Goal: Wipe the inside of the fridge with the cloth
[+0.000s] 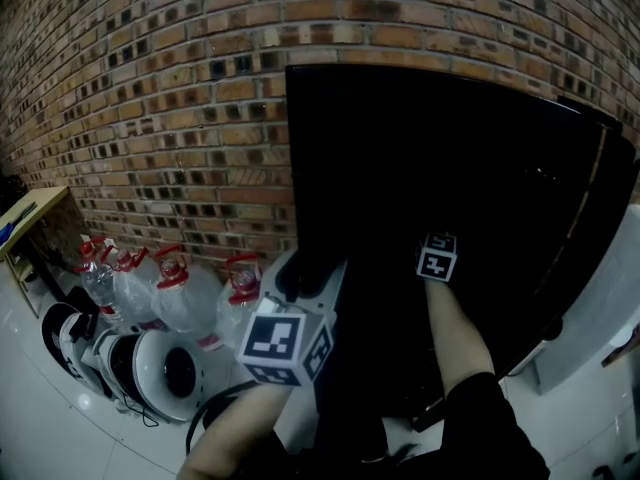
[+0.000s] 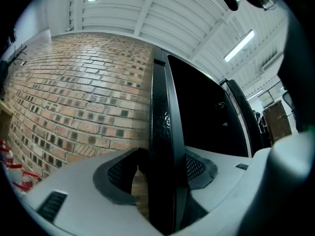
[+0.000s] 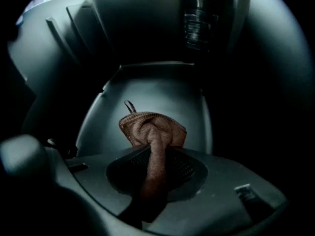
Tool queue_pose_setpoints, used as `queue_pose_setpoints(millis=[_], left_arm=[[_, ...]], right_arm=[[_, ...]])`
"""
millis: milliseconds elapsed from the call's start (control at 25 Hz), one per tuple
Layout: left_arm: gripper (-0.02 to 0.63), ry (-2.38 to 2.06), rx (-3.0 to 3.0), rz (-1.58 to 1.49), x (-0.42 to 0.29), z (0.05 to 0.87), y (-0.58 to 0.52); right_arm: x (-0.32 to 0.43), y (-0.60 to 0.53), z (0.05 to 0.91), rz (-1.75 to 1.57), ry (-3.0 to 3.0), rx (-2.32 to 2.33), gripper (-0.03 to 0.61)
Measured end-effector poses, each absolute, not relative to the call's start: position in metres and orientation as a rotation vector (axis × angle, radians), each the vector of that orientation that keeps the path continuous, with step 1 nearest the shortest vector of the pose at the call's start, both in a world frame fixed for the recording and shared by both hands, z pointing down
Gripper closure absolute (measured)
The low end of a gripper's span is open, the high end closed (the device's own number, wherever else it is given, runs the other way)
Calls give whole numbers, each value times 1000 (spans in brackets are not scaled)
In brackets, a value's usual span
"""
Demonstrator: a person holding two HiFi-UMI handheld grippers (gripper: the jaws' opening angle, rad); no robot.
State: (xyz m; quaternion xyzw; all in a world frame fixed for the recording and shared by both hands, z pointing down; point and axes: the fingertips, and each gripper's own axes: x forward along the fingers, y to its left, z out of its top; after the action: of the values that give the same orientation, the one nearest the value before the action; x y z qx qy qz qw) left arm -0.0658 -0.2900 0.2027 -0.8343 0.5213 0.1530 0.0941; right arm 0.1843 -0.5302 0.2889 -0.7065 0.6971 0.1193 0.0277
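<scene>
Left gripper [image 2: 162, 173] - my pads are clamped on the edge of the black fridge door [image 2: 165, 107], beside the brick wall [image 2: 74, 92]. Right gripper [image 3: 155, 163] - fingers pinch the brown cloth [image 3: 152, 129], which bunches out past the tips. The cloth is inside the dim fridge [image 3: 157, 85], in front of a pale inner wall; I can't tell if it touches.
</scene>
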Motion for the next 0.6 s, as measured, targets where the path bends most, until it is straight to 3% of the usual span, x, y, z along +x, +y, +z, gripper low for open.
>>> queue_pose_setpoints(millis=[600], left_arm=[[370, 1542, -2475, 473, -66, 203, -288]], right_arm=[[210, -522, 310, 164, 2013, -2206, 485]])
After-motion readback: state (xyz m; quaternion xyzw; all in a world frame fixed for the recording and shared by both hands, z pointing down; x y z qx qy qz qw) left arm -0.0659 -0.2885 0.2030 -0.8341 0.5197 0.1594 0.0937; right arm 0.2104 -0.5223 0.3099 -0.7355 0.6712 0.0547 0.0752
